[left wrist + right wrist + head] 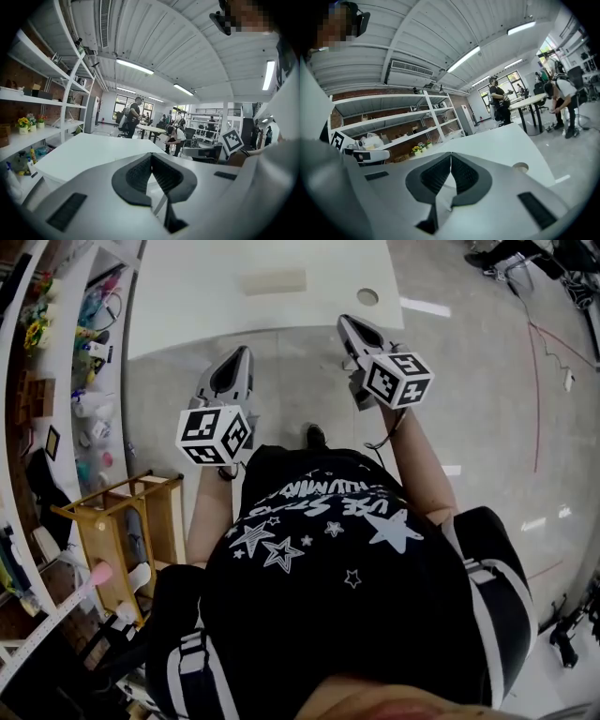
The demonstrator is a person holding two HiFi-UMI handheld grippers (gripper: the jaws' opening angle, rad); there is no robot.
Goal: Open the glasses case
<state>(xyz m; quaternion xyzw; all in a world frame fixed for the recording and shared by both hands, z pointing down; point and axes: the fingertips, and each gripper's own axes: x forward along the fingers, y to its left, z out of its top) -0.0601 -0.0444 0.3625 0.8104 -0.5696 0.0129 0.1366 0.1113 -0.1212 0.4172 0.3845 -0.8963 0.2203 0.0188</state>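
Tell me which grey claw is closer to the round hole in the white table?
The right grey claw: its tip is at the white table's edge just below the round hole, while the left claw is farther away.

Large open workroom under a pale ribbed ceiling (197, 51), lit by long strip lights (135, 66); recessed air-conditioning unit (411, 69) overhead. Smooth grey floor (487, 381), crossed by a thin red line (539, 409). White tabletop (187, 306) ahead, with a round hole (367, 296) near its right-hand corner. White open shelving (66, 381) along the left, loaded with small coloured articles and backed by a brown brick wall (14, 77). Low wooden rack (127, 512) on the floor beside the shelving. Dark-framed windows (123, 100) at the far end; further tables (150, 127) there, with several persons standing or bending beside them.
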